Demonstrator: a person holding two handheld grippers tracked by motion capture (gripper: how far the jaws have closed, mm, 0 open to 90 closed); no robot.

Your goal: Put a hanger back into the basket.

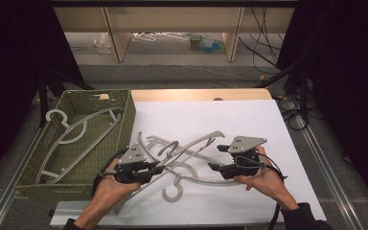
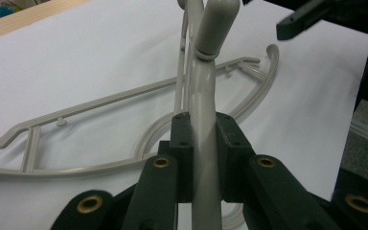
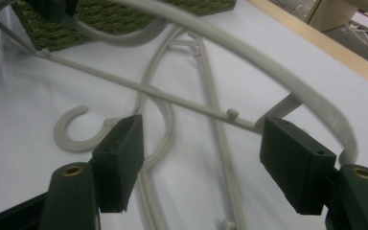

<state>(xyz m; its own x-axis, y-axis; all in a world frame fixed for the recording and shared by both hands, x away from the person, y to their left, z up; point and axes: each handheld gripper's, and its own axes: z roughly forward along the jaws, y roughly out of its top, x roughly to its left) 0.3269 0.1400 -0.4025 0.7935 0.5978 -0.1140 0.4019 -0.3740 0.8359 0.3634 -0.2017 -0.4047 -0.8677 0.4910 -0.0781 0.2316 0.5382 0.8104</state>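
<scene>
Several grey plastic hangers lie tangled on the white sheet [image 1: 249,124]. My left gripper [image 1: 160,168] is shut on the arm of one grey hanger [image 1: 191,143], lifted a little off the sheet. In the left gripper view the pads [image 2: 184,143] press that hanger's bar [image 2: 203,96] from both sides. My right gripper [image 1: 215,157] faces it from the right, open. Its jaws [image 3: 206,139] stand wide apart, with the held hanger's curved arm [image 3: 249,57] passing above them and close to the right pad. Another hanger's hook [image 3: 72,134] lies on the sheet below.
An olive woven basket [image 1: 124,115] stands at the left of the table and holds a couple of grey hangers [image 1: 72,129]. A loose hanger hook [image 1: 172,191] lies near the front edge. Black cables and stands flank the table.
</scene>
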